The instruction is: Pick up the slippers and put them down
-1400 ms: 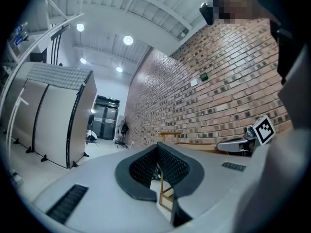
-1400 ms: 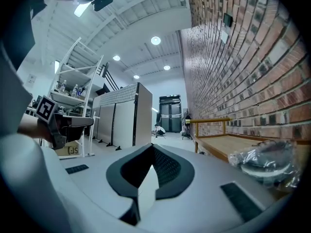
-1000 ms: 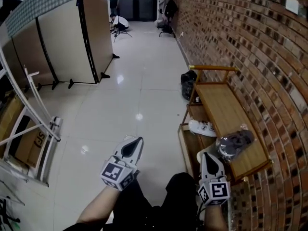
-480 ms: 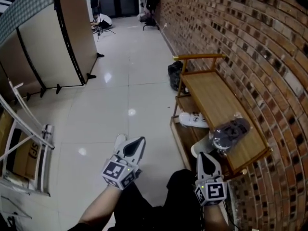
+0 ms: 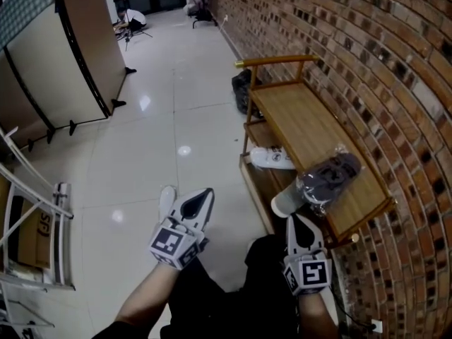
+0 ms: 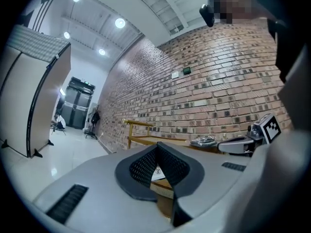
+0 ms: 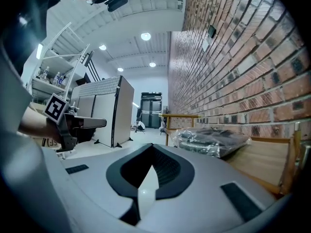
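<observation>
Rough red-brown brick wall (image 5: 367, 62) runs along our right, and glossy white floor (image 5: 176, 119) tiles mirror the ceiling lamps. Against the brick stands the surface (image 5: 296, 119), a low rack of pale, smooth wooden boards with a rounded rail at its far end and a lower shelf beneath. The slippers (image 5: 328, 179) are dark grey and soft-looking, wrapped in a crinkled clear plastic bag that catches the light, and they lie flat on the top board near its close end. A white shoe (image 5: 272, 159) rests on the lower shelf. Our right tool (image 5: 295, 221) is matte grey plastic with black ribbed pads; its jaws are pressed together with nothing between them. It points level, its tip just short of the rack's near corner. The bagged slippers (image 7: 214, 141) sit ahead of it and to its right, close but apart. Our left tool (image 5: 203, 196) has the same build and is likewise closed and empty. It hangs over the bare tiles, well apart from the slippers, with the rack off to its right.
</observation>
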A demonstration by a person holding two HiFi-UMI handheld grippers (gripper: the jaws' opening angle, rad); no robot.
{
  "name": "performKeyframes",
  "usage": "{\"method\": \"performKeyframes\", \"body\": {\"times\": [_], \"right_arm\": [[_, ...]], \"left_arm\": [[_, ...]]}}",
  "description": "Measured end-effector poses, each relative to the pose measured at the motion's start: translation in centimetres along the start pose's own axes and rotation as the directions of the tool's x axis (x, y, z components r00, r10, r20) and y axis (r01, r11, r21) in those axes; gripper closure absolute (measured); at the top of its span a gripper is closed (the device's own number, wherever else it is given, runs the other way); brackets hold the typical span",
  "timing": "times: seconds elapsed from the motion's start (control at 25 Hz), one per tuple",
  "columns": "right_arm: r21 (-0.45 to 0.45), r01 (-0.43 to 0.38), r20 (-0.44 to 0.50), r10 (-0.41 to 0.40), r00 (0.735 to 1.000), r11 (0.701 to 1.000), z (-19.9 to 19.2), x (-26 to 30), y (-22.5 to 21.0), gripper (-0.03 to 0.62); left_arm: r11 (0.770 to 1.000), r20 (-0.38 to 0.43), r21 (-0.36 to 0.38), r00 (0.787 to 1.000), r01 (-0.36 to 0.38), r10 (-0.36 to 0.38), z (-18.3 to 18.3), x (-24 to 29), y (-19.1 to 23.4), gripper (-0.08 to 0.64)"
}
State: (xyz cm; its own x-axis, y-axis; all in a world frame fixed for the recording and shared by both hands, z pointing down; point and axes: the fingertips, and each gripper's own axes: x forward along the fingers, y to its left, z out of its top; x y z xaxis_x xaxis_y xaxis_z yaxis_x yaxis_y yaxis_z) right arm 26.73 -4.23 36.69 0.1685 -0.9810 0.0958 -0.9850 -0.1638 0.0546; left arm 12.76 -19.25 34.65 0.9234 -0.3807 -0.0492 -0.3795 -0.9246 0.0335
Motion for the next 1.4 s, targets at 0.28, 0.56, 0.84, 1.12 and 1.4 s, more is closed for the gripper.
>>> {"method": "performKeyframes", "body": {"times": [0.28, 0.56, 0.84, 1.12, 1.4], "right_arm": [[-0.003, 0.039, -0.013, -0.039, 0.999, 0.999, -0.5, -1.9, -1.4, 0.583], [0.004, 0.062, -0.015, -0.062, 0.998, 0.998, -1.0, -2.6, -2.2, 0.582], [-0.002, 0.065, -0.029, -0.065, 0.997, 0.998, -1.2, -3.2, -2.8, 0.583], [-0.009, 0.087, -0.038, -0.087, 0.996, 0.996, -1.2, -3.7, -3.5, 0.581], [-0.034, 0.087, -0.016, -0.088, 0.996, 0.996, 0.2, -3.6, -4.1, 0.582]], "left_arm": [[0.997, -0.013, -0.051, 0.998, 0.056, -0.056, -0.5, 1.7, -2.9, 0.557], [0.988, -0.024, -0.117, 0.994, 0.106, -0.109, -0.5, 3.6, -5.4, 0.557], [0.938, -0.047, -0.312, 0.984, 0.15, -0.173, -3.1, 4.3, -6.4, 0.557], [0.5, 0.078, -0.827, 0.935, 0.255, -0.347, -6.7, 7.1, -8.0, 0.558], [0.021, 0.303, -0.948, 0.918, 0.318, -0.257, -7.9, 7.3, -7.8, 0.56]]}}
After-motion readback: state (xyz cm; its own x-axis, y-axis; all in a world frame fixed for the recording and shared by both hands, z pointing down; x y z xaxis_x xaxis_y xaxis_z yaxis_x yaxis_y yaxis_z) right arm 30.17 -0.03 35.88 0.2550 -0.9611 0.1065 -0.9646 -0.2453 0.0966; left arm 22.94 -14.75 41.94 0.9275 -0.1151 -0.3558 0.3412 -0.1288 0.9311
